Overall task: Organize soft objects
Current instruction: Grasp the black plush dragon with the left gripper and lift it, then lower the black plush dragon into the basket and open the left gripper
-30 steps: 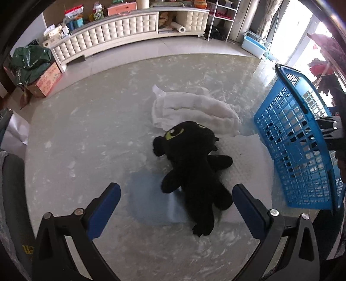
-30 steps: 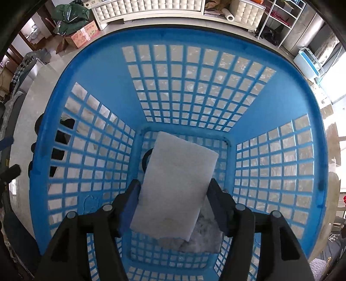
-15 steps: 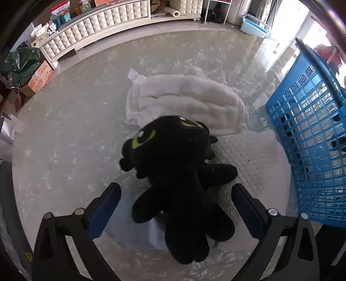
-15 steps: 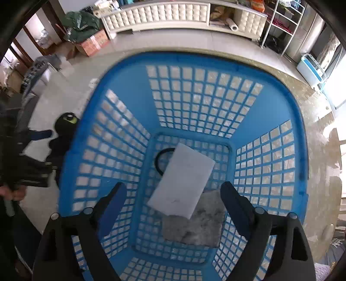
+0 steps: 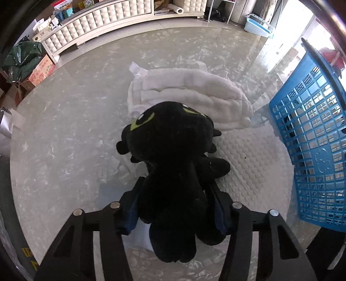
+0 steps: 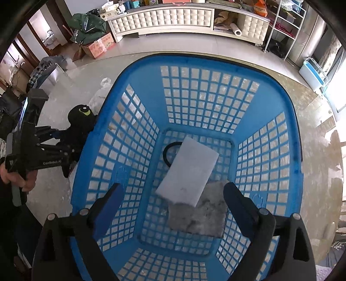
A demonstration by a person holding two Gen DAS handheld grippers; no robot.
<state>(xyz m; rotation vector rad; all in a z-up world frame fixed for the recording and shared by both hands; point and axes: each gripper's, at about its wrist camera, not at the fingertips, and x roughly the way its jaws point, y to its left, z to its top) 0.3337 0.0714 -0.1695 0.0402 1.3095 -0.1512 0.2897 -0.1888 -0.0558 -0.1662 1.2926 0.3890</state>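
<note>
Plush dragon (image 5: 173, 164) sits clenched at the waist in my left tool (image 5: 175, 207) above the worktop (image 5: 64, 134) beside the blue basket (image 6: 270, 86), my right tool (image 6: 173, 205) released over it; its limp legs could snag the rim.

Black frame, blue jaws – silver screws (image 5: 236, 205).

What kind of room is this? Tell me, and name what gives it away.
Probably a home living room: a long tufted cream cabinet along the wall, a marble-look round table holding a black plush toy, and a blue laundry basket.
</note>
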